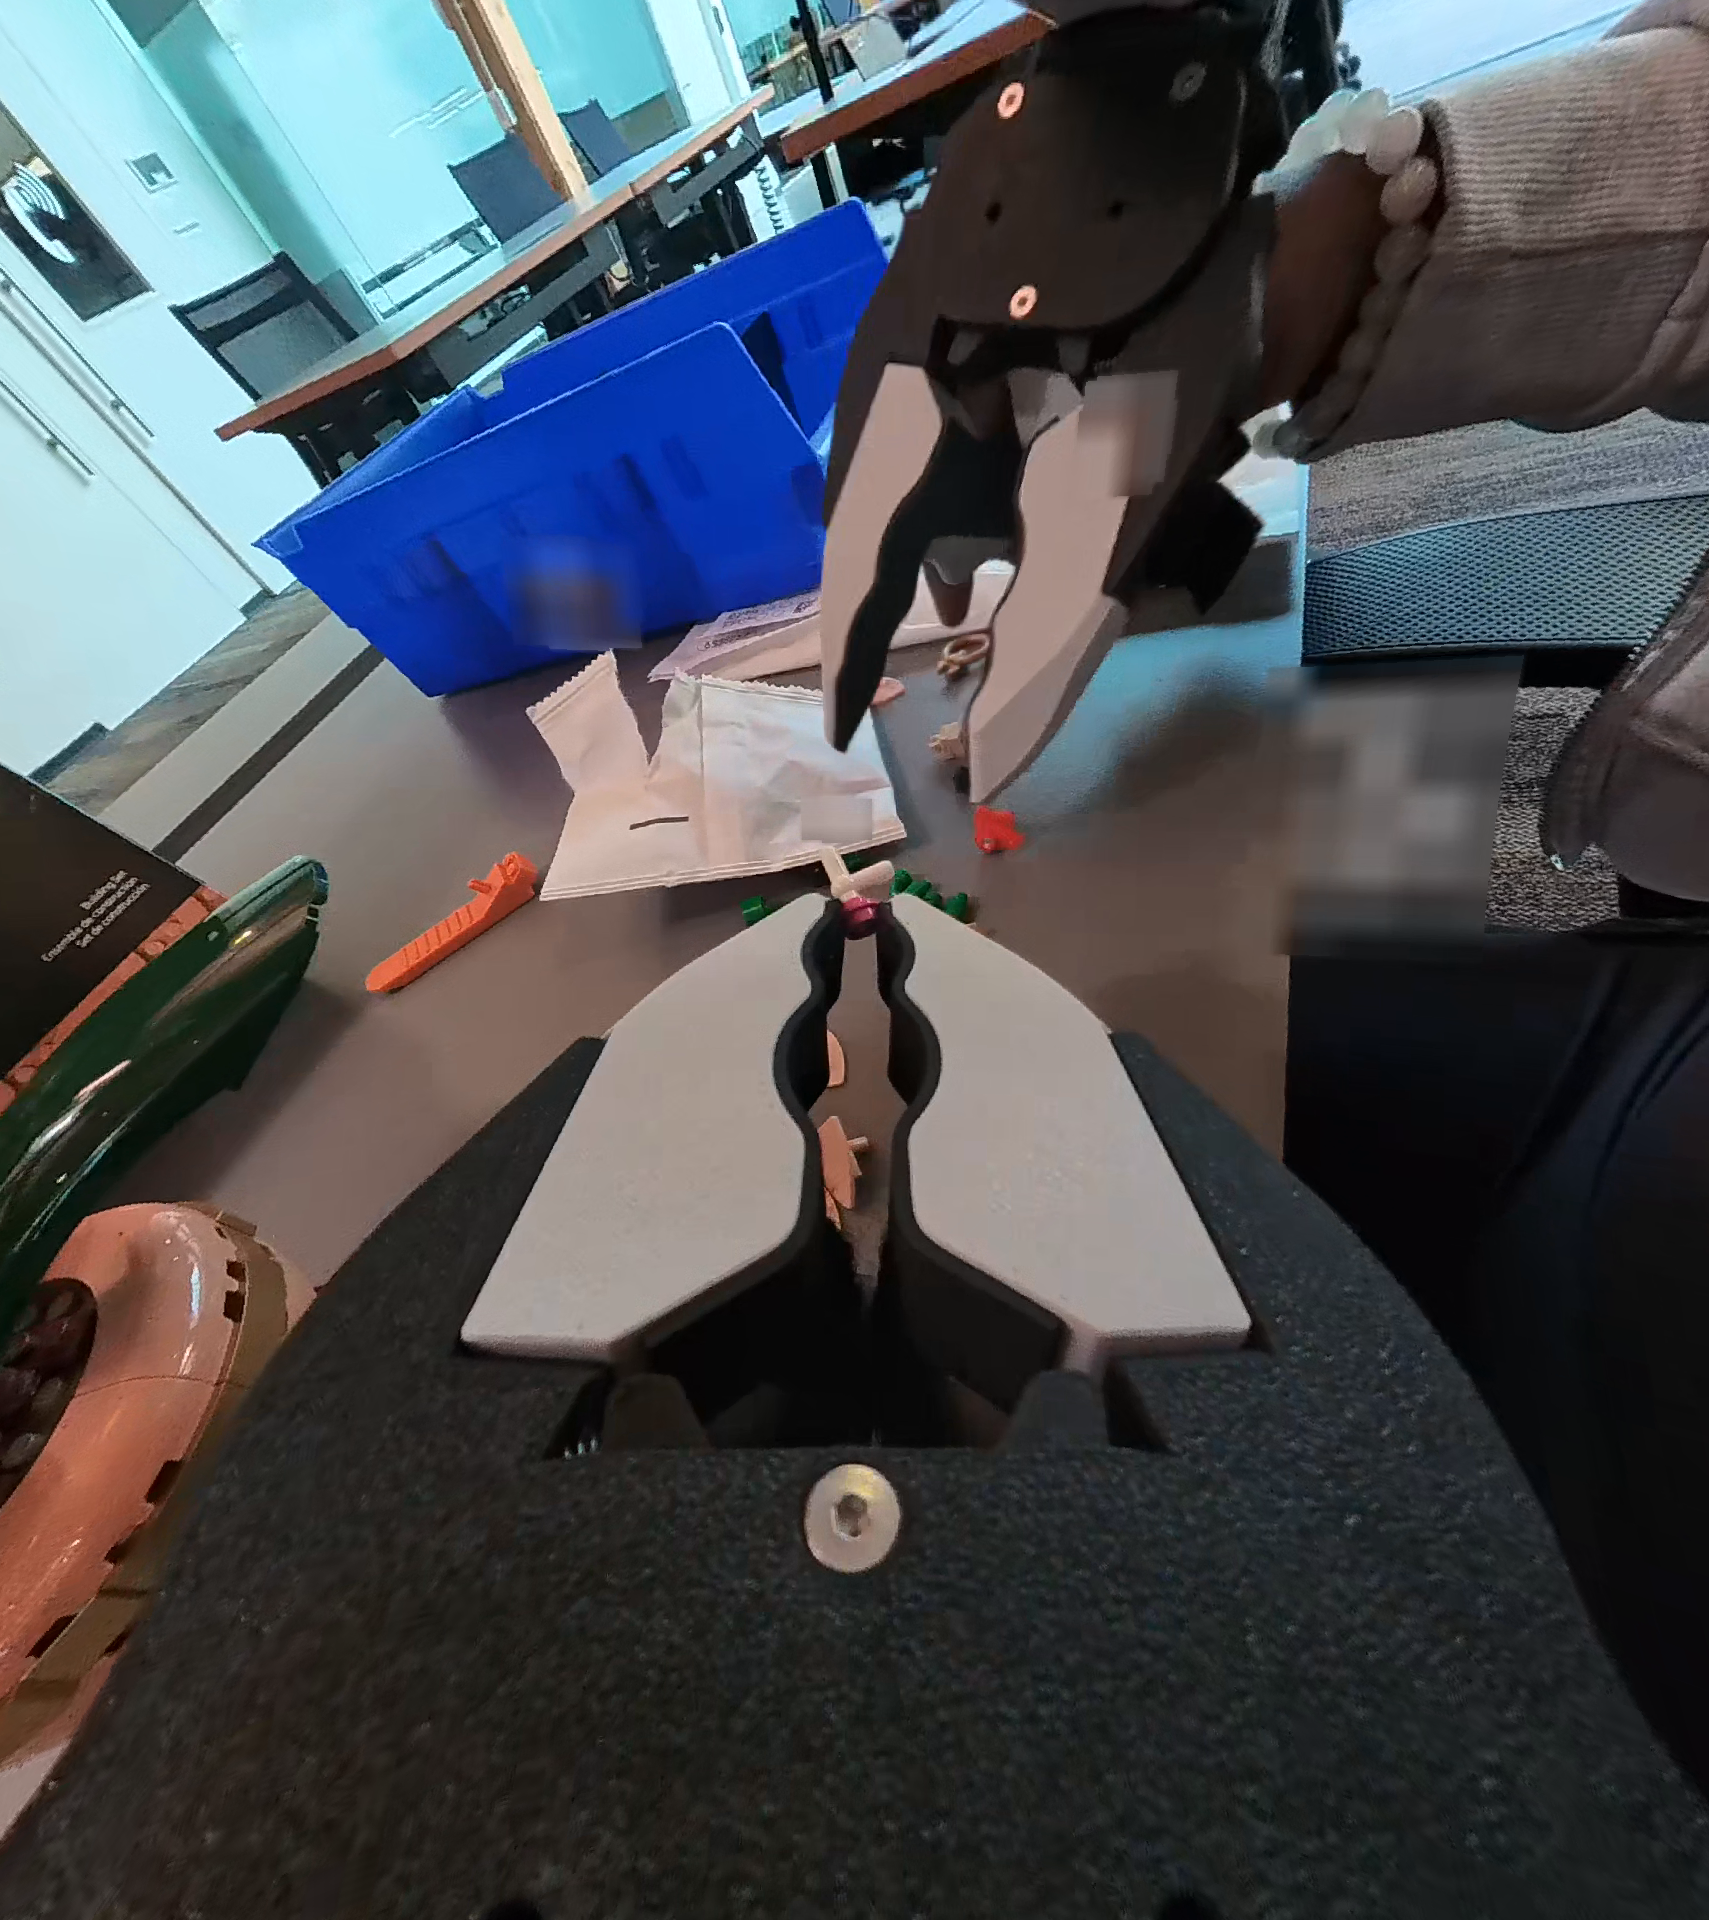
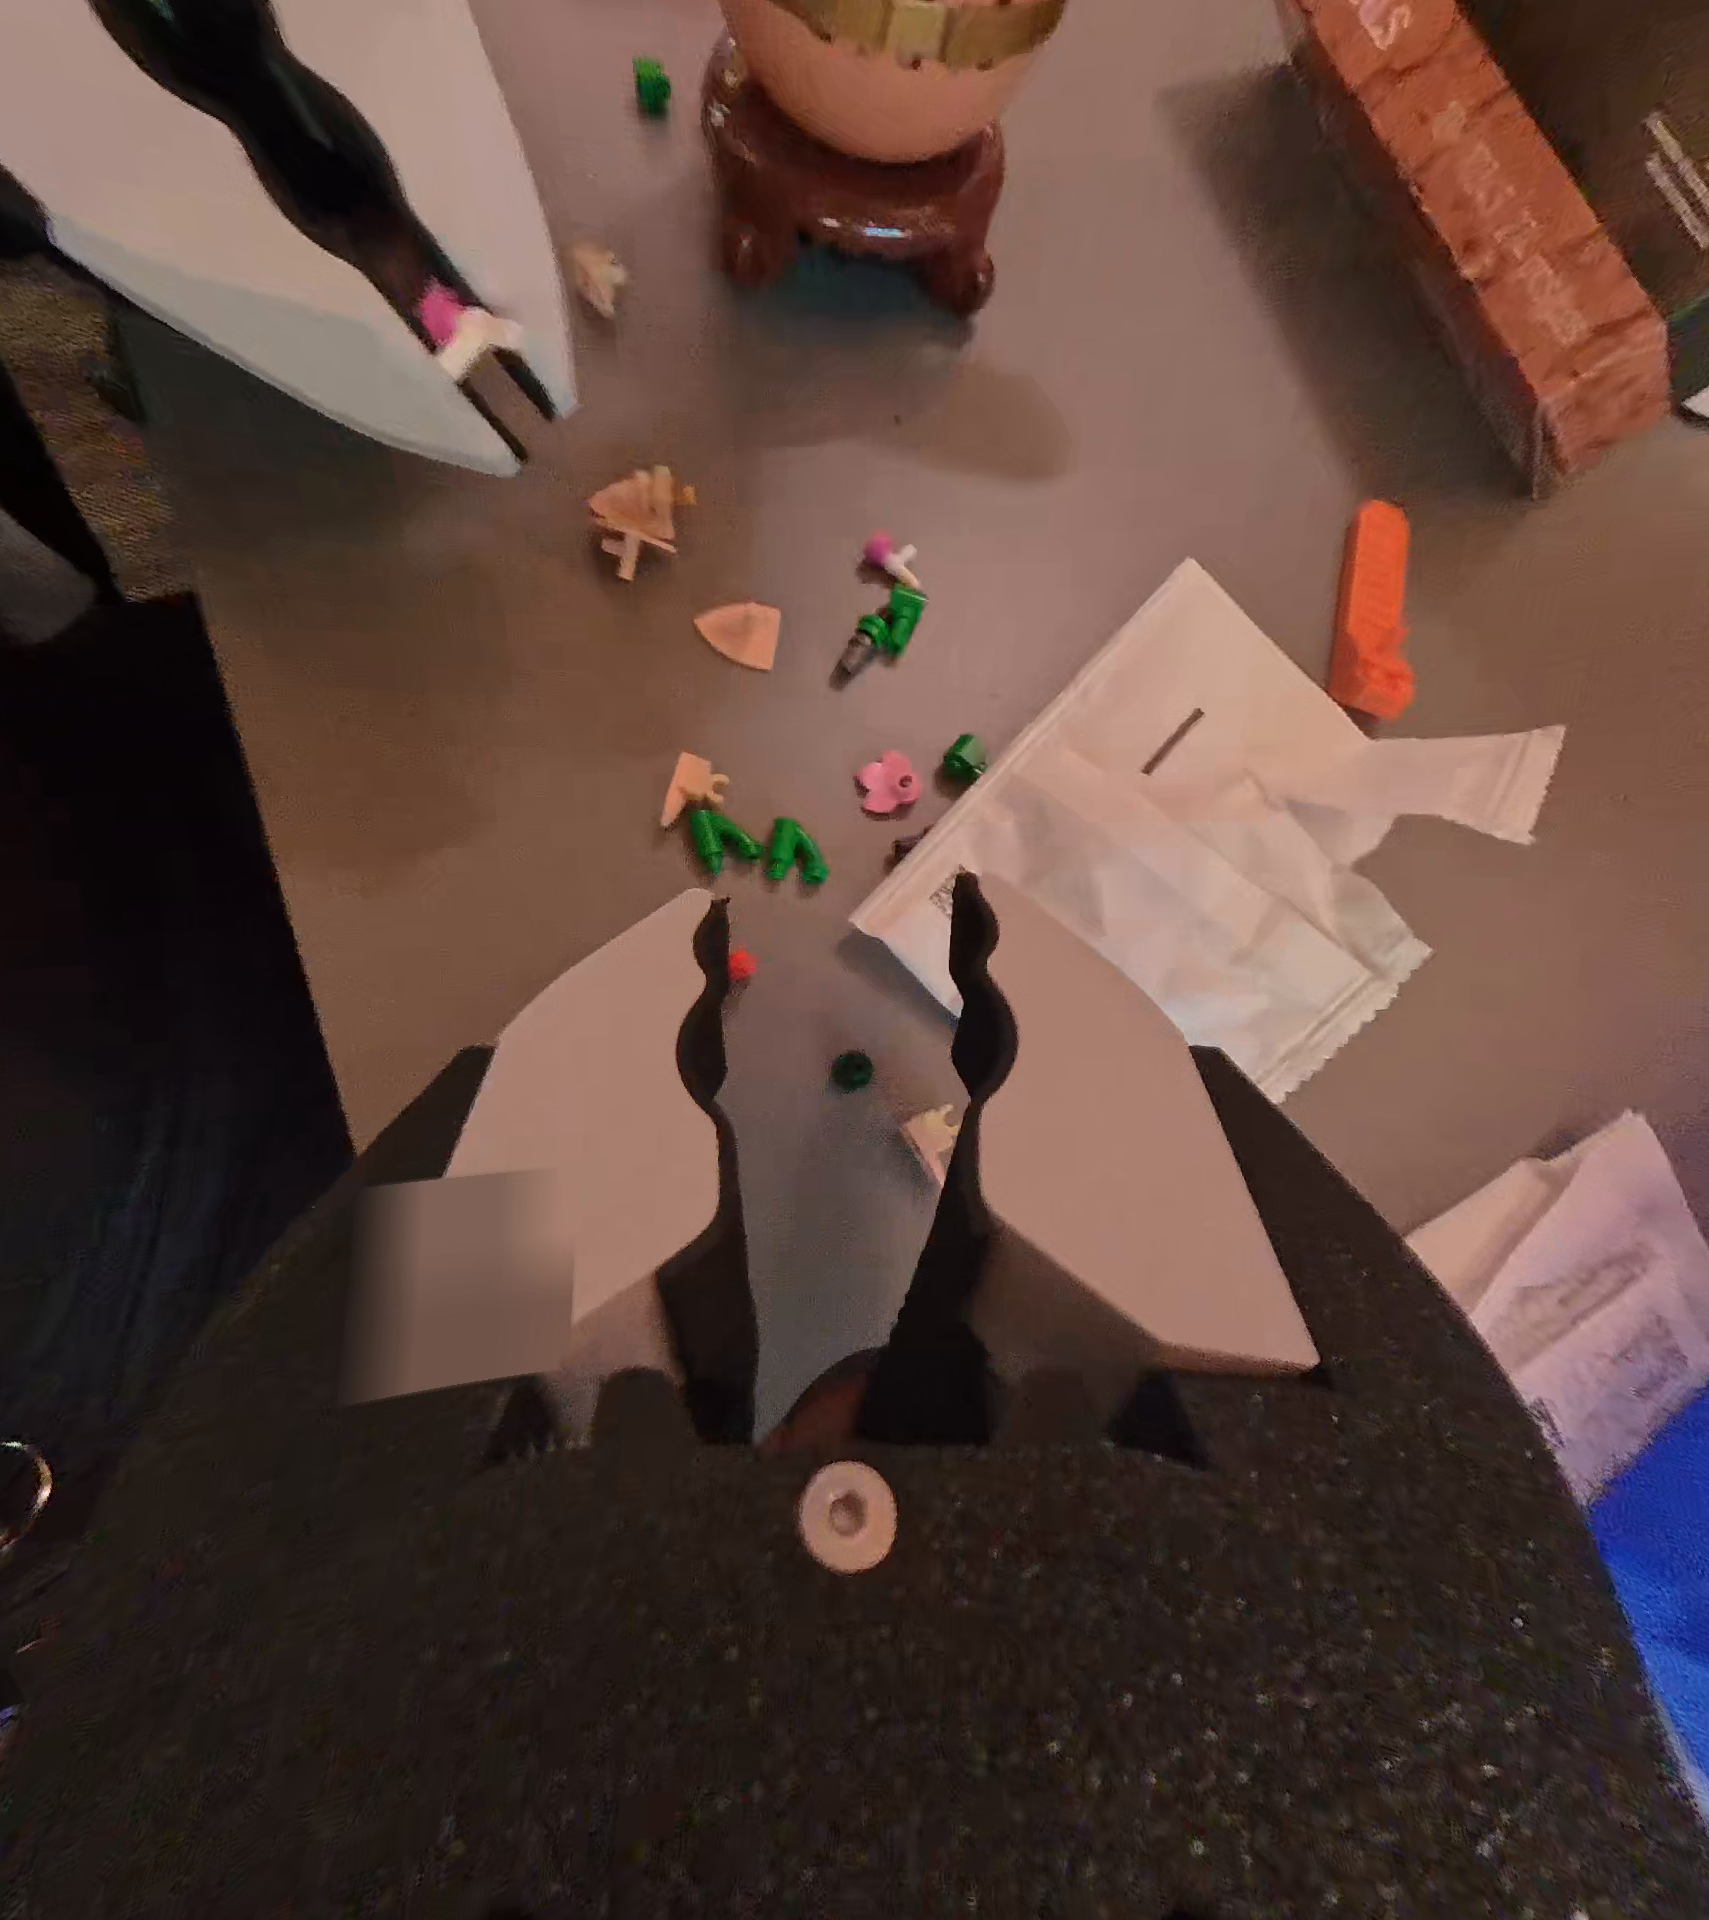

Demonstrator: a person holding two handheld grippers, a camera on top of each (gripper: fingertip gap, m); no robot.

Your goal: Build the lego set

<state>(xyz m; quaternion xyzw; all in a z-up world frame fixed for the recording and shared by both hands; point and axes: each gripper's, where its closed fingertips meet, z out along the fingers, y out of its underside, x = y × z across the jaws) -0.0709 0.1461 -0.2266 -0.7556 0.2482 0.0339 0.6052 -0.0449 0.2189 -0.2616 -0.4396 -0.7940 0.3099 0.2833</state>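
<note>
My left gripper (image 1: pixel 860 912) is shut on a small magenta-and-white piece (image 1: pixel 856 883), held a little above the grey table (image 1: pixel 414 1039). It also shows at the top left of the right wrist view (image 2: pixel 528 426), with the piece (image 2: pixel 460 322) between its fingers. My right gripper (image 2: pixel 839 899) is open and empty, pointing down, with its tips just above the table. A small red piece (image 2: pixel 743 964) lies by its left fingertip. In the left wrist view the right gripper (image 1: pixel 912 764) hangs over that red piece (image 1: pixel 995 828).
Loose green (image 2: pixel 756 842), pink (image 2: pixel 886 781) and tan pieces (image 2: pixel 634 516) lie scattered ahead. White paper bags (image 2: pixel 1141 883) and an orange brick separator (image 2: pixel 1369 613) lie to the right. A built pink pot with a plant (image 1: pixel 50 1403), the set's box (image 2: pixel 1473 239) and a blue bin (image 1: pixel 569 499) stand around.
</note>
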